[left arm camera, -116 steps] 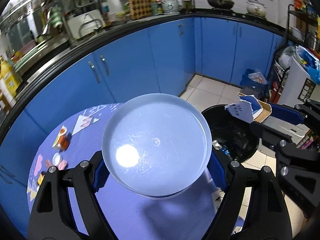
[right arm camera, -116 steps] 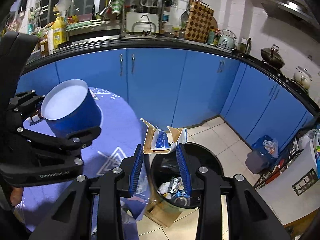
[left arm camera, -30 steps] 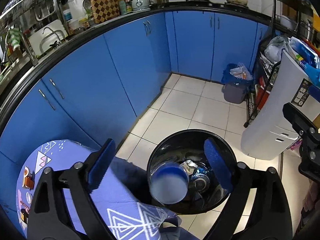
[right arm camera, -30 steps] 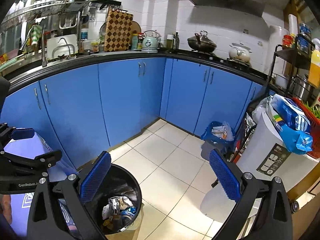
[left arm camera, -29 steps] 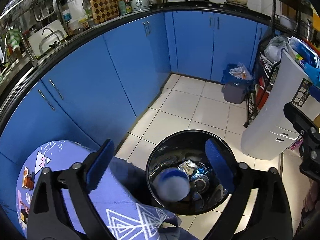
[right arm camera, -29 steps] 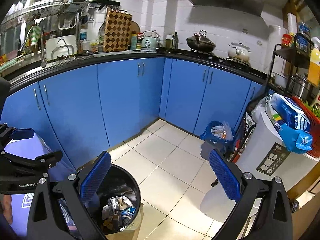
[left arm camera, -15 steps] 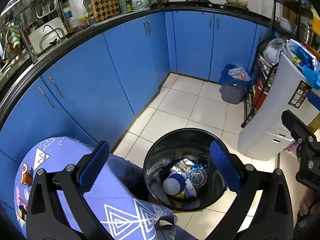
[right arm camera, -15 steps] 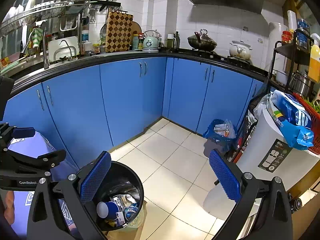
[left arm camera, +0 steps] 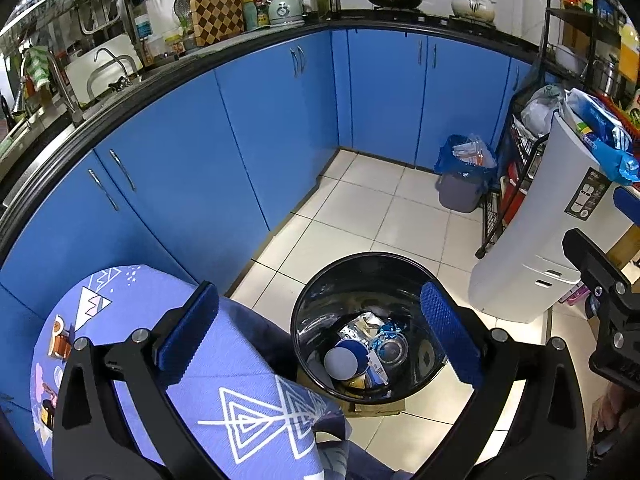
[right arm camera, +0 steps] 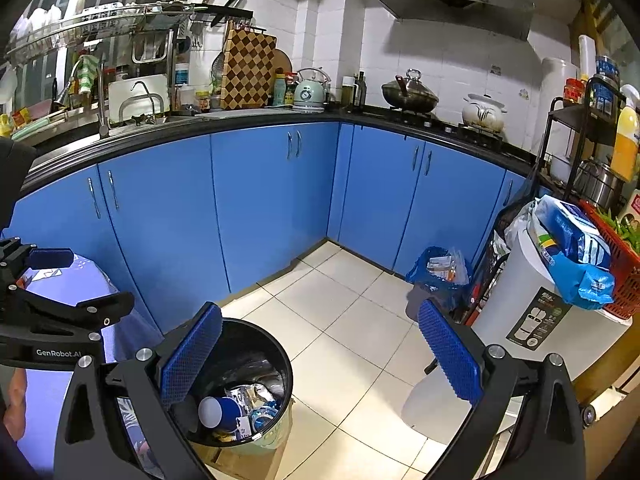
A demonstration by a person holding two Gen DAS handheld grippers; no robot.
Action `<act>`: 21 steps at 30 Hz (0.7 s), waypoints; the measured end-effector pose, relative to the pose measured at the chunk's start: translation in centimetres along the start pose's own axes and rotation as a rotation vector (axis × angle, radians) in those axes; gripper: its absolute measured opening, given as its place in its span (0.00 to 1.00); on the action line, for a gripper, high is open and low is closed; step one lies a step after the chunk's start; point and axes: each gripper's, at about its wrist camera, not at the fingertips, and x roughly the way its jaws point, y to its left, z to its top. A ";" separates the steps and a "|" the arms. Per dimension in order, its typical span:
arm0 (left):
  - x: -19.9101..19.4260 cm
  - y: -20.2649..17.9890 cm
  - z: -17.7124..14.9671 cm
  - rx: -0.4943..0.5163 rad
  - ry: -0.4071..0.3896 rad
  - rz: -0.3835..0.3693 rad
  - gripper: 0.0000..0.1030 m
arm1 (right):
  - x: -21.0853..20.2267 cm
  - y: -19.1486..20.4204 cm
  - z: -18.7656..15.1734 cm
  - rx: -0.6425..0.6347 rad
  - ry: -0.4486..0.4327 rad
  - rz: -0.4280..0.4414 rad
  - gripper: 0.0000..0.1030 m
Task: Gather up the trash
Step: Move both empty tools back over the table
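Note:
A black round trash bin (left arm camera: 304,316) stands on the tiled floor beside the table. A blue paper cup (left arm camera: 345,362) lies inside it on crushed cans and wrappers. My left gripper (left arm camera: 320,332) is open and empty, held above the bin. My right gripper (right arm camera: 320,352) is open and empty, higher and to the right of the bin (right arm camera: 276,344); the cup (right arm camera: 218,412) shows inside it there too.
A table with a purple patterned cloth (left arm camera: 224,364) is at the lower left. Blue cabinets (left arm camera: 280,120) curve around the back. A small bin with a blue bag (left arm camera: 460,184) and a white appliance (left arm camera: 532,240) stand at the right.
The left gripper opened and the blue cup fell into the bin and settled on the trash. The right gripper earlier let go of a cardboard box. Both grippers rose slightly.

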 end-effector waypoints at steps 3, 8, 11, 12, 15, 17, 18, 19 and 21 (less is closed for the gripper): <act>-1.0 0.4 -0.3 -0.006 -0.011 0.004 0.97 | -0.9 0.2 0.2 -0.006 -0.012 0.000 0.93; -2.7 1.3 -0.7 -0.017 -0.026 0.008 0.97 | -2.4 1.0 0.8 -0.023 -0.027 0.004 0.93; -3.8 1.8 -0.9 -0.020 -0.042 0.018 0.97 | -3.3 1.7 1.0 -0.037 -0.038 0.004 0.93; -4.1 1.9 -0.8 -0.024 -0.046 0.018 0.97 | -3.6 1.9 1.1 -0.041 -0.040 0.004 0.93; -5.5 2.7 -1.2 -0.038 -0.062 0.018 0.97 | -4.5 2.6 1.3 -0.057 -0.046 0.011 0.93; -6.2 3.2 -1.6 -0.045 -0.070 0.023 0.97 | -5.0 3.3 1.4 -0.069 -0.052 0.019 0.93; -6.6 3.5 -1.9 -0.049 -0.073 0.029 0.97 | -5.2 3.6 1.4 -0.074 -0.052 0.023 0.93; -6.8 3.7 -2.1 -0.052 -0.075 0.034 0.97 | -5.5 4.2 1.5 -0.082 -0.053 0.029 0.93; -7.4 4.7 -2.7 -0.065 -0.078 0.043 0.97 | -5.8 5.2 1.6 -0.096 -0.057 0.040 0.93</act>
